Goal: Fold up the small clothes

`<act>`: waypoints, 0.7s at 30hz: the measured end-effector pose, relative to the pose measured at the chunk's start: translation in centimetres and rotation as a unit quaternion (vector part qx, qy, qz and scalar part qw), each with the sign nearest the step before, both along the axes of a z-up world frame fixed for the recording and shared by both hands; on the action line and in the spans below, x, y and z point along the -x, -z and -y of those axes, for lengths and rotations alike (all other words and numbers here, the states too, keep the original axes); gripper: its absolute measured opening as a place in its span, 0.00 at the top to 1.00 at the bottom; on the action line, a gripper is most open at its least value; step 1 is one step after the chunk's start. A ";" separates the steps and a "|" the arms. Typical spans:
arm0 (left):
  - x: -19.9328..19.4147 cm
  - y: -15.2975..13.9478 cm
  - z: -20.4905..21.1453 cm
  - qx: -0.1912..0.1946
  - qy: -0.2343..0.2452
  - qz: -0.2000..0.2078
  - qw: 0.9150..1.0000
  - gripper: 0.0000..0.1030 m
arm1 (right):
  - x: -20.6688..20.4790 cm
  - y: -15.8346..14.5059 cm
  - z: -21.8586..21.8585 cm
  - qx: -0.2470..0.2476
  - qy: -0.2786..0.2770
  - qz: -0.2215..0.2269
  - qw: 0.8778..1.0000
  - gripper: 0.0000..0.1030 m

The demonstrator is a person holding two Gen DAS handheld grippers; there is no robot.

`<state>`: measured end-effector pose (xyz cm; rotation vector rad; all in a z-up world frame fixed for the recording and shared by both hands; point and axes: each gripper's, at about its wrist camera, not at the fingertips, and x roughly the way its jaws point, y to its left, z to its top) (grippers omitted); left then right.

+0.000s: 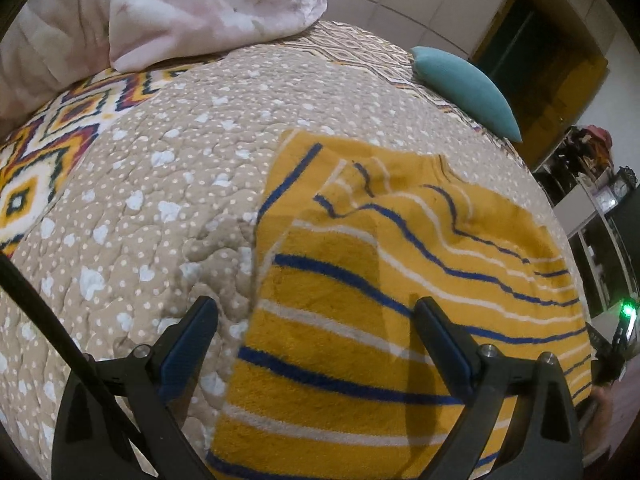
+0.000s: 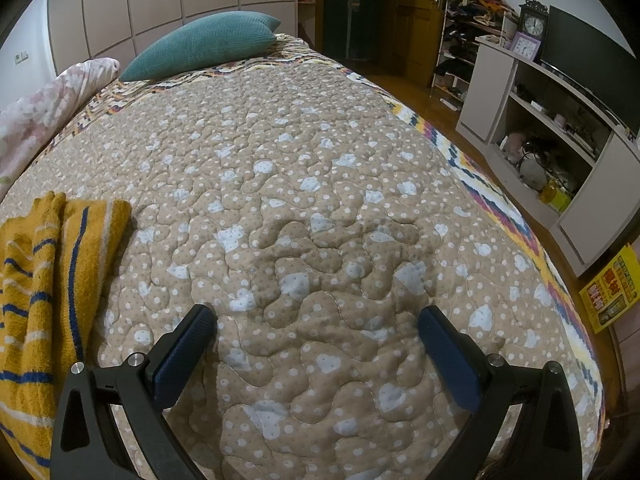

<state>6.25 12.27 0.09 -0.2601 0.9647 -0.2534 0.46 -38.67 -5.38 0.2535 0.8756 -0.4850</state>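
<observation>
A small mustard-yellow knit garment with blue and white stripes lies on the quilted beige bedspread, its upper part folded over with creases. My left gripper is open and empty, hovering over the garment's left edge near its lower part. In the right wrist view the same garment lies at the far left. My right gripper is open and empty above the bare bedspread, to the right of the garment.
A teal pillow and a pink floral duvet lie at the head of the bed. The bed's right edge drops to a wooden floor with a white shelf unit, clocks and a TV.
</observation>
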 end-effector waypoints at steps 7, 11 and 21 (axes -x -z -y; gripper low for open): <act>0.0 0.4 0.1 -0.007 0.004 0.004 1.000 0.03 | -0.1 0.1 0.1 0.001 0.001 0.000 1.000 0.00; 0.1 0.5 0.9 -0.028 0.010 0.008 1.000 0.02 | -0.1 0.0 -0.1 0.001 0.001 0.000 1.000 0.00; 0.2 0.5 1.1 -0.032 0.019 0.010 0.999 0.08 | -0.2 0.1 0.0 0.004 0.002 -0.001 1.000 0.00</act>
